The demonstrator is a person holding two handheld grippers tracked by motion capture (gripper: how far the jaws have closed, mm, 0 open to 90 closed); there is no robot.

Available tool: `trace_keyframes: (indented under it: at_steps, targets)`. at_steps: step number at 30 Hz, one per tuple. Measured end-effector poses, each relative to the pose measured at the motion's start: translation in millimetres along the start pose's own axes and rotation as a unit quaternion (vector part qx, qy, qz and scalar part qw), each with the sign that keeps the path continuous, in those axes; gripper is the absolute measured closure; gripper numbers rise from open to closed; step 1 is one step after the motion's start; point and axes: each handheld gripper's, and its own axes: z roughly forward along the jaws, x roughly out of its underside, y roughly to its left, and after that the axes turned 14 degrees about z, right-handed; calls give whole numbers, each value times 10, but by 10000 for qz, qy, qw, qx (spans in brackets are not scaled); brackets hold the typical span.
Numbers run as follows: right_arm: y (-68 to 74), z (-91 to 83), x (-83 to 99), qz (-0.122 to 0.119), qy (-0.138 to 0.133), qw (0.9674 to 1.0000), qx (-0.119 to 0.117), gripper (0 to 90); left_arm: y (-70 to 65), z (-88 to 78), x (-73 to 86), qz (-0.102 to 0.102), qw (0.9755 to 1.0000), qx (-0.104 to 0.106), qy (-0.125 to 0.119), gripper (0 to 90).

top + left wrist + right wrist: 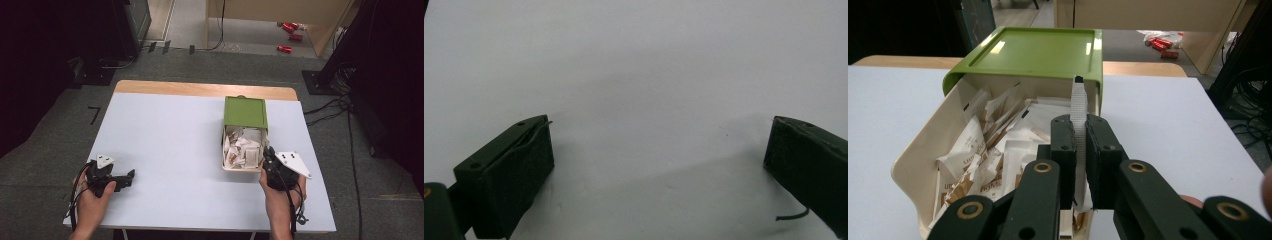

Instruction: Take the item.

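Your high view looks forward and down on the whole white table (pixel 170 145) from your side. Your left gripper view sits low and close, facing bare tabletop (pixel 634 75). Your right gripper view looks level along its jaws (very near) at the green-lidded box (pixel 1033 50), which the high view shares (pixel 245 112).

Cream box (pixel 227 150) with green lid (pixel 245 112) slid back over its far half, near half open. It sits upright on the right part of the white desk (pixel 165 150), near the desk's back wooden edge. Inside: a loose pile of white and brown paper sachets (pixel 993 150). A white ribbed strip (pixel 1078 115) stands upright over the box's near rim, pinched in the right claw (pixel 1079 165).
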Motion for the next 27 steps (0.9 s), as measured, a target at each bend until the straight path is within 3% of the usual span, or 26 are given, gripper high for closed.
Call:
trace_keyframes:
  at_steps: [13, 17, 27]
  targets:
    - [-191, -141, -164, 254, -274, 9993, 34, 849, 0, 0, 0, 0, 10000, -1, -1, 0]
    - [-306, -162, -207, 350, -317, 9988, 95, 848, 0, 0, 0, 0, 10000, 0, 0, 0]
    - [-569, -69, -188, 504, -216, 9979, 338, 847, 0, 0, 0, 1, 10000, 0, 1, 0]
